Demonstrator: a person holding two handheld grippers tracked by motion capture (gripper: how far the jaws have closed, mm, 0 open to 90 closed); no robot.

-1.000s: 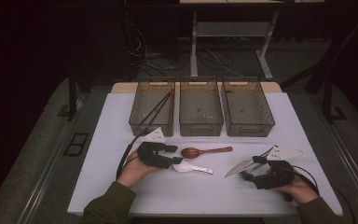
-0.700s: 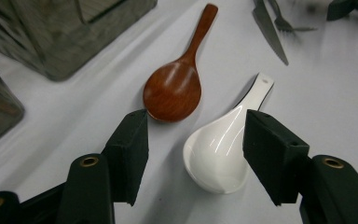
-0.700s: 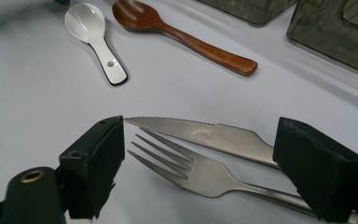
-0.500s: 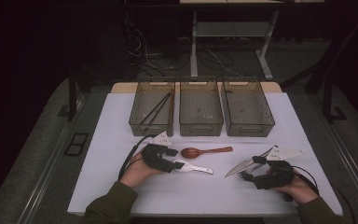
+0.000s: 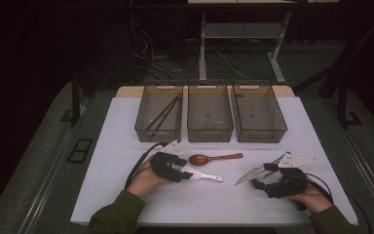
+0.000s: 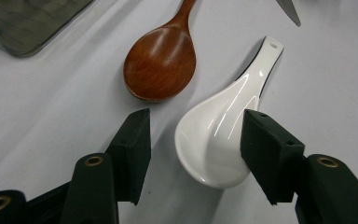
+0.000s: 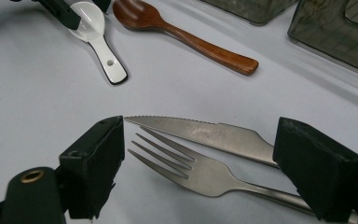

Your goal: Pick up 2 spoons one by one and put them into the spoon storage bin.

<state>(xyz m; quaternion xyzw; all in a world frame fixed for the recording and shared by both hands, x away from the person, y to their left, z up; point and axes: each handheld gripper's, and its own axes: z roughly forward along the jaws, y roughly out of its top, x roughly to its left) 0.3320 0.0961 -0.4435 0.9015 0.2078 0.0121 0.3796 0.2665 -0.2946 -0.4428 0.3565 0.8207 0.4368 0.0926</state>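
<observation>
A white ceramic spoon (image 5: 203, 176) lies on the white table, its bowl (image 6: 214, 135) between the jaws of my left gripper (image 6: 198, 140). The jaws have just been closing; the right pad (image 6: 265, 154) meets the bowl's edge, while the left pad (image 6: 133, 144) stands apart from it. A wooden spoon (image 5: 215, 158) lies just beyond it. My right gripper (image 7: 200, 140) is open wide, low over a steel fork (image 7: 193, 170) and a serrated knife (image 7: 205, 133) that lie side by side, touching neither.
Three smoky plastic bins (image 5: 209, 113) stand in a row at the table's far side; the left one (image 5: 146, 127) holds dark chopsticks (image 5: 163, 114). The table's front edge (image 5: 199, 222) runs just before both hands.
My left gripper has shifted slightly around the white spoon's bowl. The right hand and all the cutlery lie as before.
</observation>
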